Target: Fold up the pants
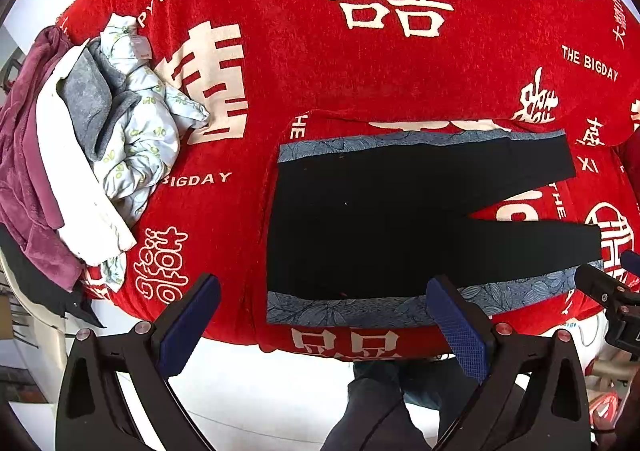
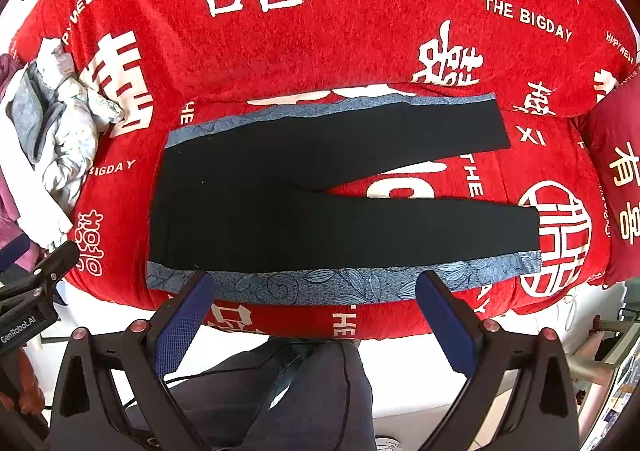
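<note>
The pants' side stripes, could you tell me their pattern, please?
Blue with a leaf print on the side stripes, clearest in the right wrist view.

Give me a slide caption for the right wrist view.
Open right claw hovers over black pants spread flat on a red blanket.

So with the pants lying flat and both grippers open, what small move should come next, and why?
Probably lower both grippers onto the near blue side stripe and pinch it. The pants lie spread flat on the red blanket, legs apart, unfolded. The left gripper and right gripper hover open at that edge, holding nothing, so gripping there would set up folding one leg over the other.
</note>
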A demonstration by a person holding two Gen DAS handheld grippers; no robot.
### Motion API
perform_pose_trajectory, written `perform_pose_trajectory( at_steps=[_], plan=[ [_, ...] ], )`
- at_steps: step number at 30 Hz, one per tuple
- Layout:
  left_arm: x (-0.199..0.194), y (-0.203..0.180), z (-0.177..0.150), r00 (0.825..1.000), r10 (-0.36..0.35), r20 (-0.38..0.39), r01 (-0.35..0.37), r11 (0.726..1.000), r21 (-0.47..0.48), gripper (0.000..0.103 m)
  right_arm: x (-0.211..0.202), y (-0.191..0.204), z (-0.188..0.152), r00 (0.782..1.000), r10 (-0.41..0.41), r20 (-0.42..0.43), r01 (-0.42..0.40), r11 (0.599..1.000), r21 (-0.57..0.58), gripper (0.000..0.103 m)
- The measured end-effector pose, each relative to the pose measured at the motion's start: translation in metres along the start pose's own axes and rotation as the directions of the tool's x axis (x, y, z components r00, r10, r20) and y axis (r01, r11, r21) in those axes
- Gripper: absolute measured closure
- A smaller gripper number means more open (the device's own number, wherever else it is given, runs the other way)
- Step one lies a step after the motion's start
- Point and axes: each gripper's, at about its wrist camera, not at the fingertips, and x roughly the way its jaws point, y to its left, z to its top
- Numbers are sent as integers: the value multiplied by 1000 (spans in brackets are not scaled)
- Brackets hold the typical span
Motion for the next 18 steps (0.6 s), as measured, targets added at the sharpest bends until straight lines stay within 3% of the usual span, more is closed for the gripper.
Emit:
perform_pose_trajectory(
  at_steps=[18],
  plan=[
    [1,-2,0,1000,-6,-4,6,1000,-1,0,0,-4,1,1000,-7,-1,7,1000,2,2]
  ],
)
